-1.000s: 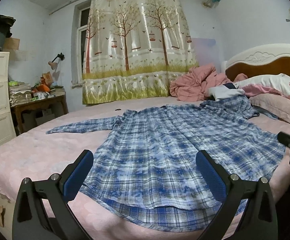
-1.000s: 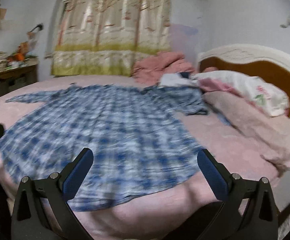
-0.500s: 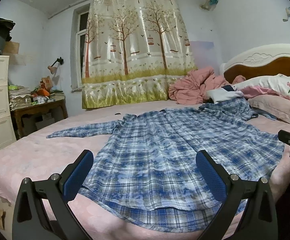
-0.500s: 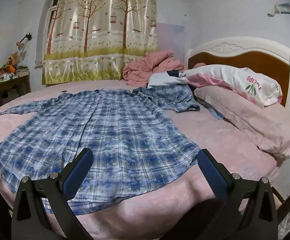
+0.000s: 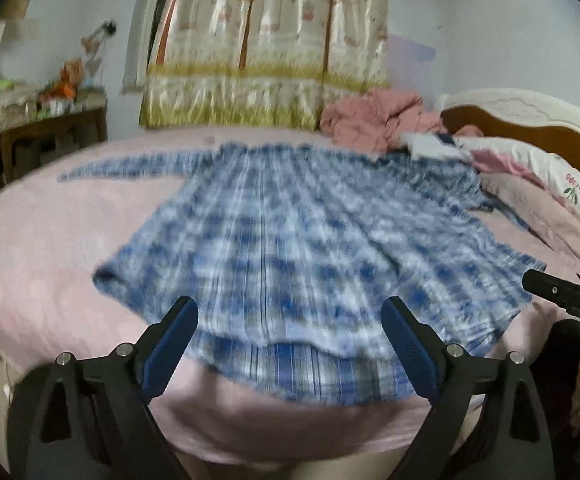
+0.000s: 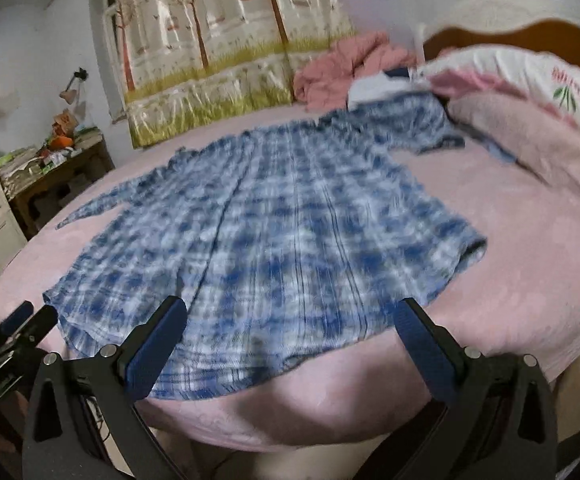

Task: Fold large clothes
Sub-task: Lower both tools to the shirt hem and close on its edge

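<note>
The blue-and-white plaid cotton shirt (image 5: 290,240) lies spread at centre frame on the pink-sheeted bed (image 5: 50,240). Behind it, upper centre, hangs the tree-printed satin curtain (image 5: 266,40). At upper right a crumpled pink quilt (image 5: 370,120) sits left of the white-and-brown wooden headboard (image 5: 530,128). A dark wooden side table (image 5: 50,136) stands at left.

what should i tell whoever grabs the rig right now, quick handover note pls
Left gripper: open, empty, above the shirt's near hem.
Right gripper: open, empty, also at the near hem.
Plaid shirt: spread flat on the pink bed, one sleeve out toward the desk side, the other bunched near the pillows.
Done: shirt laid out. No fold visible.
Left: grasp it, fold sleeves in, then fold the body.
</note>
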